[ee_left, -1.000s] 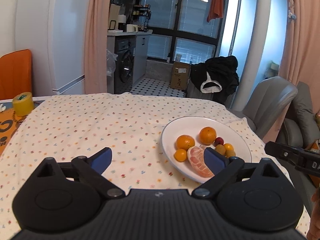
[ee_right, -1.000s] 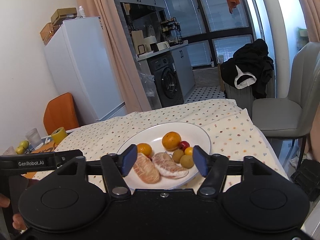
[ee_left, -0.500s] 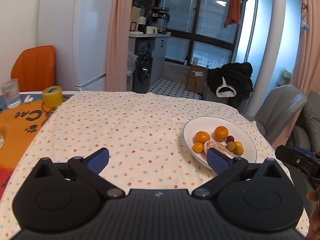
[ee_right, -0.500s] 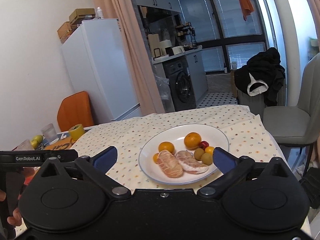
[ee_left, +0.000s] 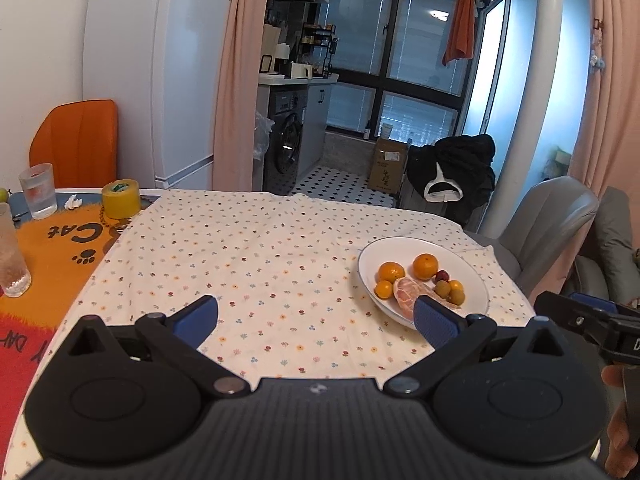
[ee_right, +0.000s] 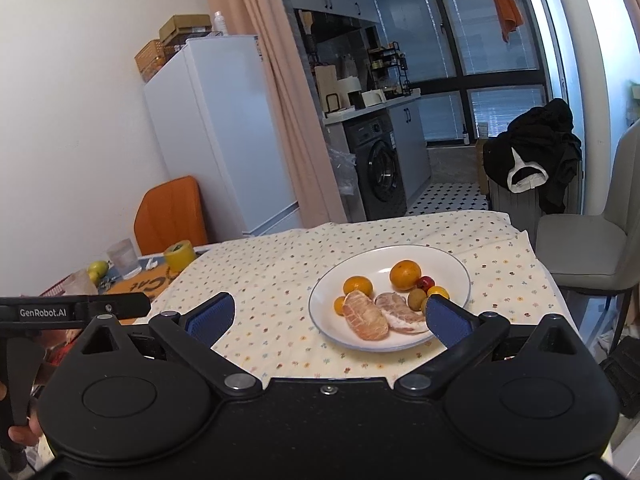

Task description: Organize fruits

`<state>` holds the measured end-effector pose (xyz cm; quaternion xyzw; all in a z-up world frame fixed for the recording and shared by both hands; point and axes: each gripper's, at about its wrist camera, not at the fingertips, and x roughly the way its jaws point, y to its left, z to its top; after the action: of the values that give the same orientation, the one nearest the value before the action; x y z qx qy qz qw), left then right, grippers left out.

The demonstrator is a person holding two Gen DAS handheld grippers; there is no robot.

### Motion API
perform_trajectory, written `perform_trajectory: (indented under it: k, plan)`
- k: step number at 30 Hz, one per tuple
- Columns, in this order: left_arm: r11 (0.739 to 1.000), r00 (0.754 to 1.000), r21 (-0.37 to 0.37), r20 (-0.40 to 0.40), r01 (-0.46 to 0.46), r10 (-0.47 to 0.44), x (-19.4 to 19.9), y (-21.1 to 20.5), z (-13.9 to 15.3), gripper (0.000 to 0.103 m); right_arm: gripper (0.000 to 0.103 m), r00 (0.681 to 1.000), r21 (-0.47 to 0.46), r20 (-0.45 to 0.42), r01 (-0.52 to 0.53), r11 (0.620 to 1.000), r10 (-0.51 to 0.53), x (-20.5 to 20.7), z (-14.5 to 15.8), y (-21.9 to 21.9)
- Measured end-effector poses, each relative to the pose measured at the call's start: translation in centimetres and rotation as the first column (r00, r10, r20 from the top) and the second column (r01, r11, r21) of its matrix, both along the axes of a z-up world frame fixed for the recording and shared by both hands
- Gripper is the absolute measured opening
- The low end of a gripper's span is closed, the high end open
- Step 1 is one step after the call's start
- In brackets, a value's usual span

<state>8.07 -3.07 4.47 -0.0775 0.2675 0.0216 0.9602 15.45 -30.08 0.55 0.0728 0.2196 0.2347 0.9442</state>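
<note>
Both your grippers, left gripper (ee_left: 316,316) and right gripper (ee_right: 330,314), have drawn back, jaws apart and empty; oranges, peeled pomelo segments and small fruits all sit on the round white plate (ee_right: 460,276): task apparently complete.

In the left wrist view, the left gripper's right fingertip (ee_left: 434,322) covered part of the peeled pomelo segment (ee_left: 412,294) and the white plate (ee_left: 370,256) near rim. The right gripper (ee_left: 600,326) was cut off by the frame edge. 1 tall glass (ee_left: 10,256) was cropped at left.
</note>
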Motion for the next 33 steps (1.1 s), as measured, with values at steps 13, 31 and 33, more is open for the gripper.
perform_trajectory:
  k: [13, 31, 33]
  plan:
    - [1.000, 1.000, 0.004, -0.007, -0.022, 0.022, -3.9, 1.2, 1.3, 0.103, 0.103, 0.996, -0.053, -0.032, -0.090, 0.995, 0.088, -2.3, 1.1, 2.2]
    - [0.999, 0.999, 0.033, -0.030, -0.036, 0.037, -8.8, 4.5, -0.5, 0.103, 0.103, 0.989, -0.168, -0.115, -0.112, 0.979, 0.094, -4.8, 0.7, 6.0]
    - [0.999, 0.998, 0.035, -0.034, -0.042, 0.043, -8.9, 4.7, -0.6, 0.103, 0.103, 0.989, -0.169, -0.119, -0.112, 0.979, 0.093, -4.8, 0.6, 6.2]
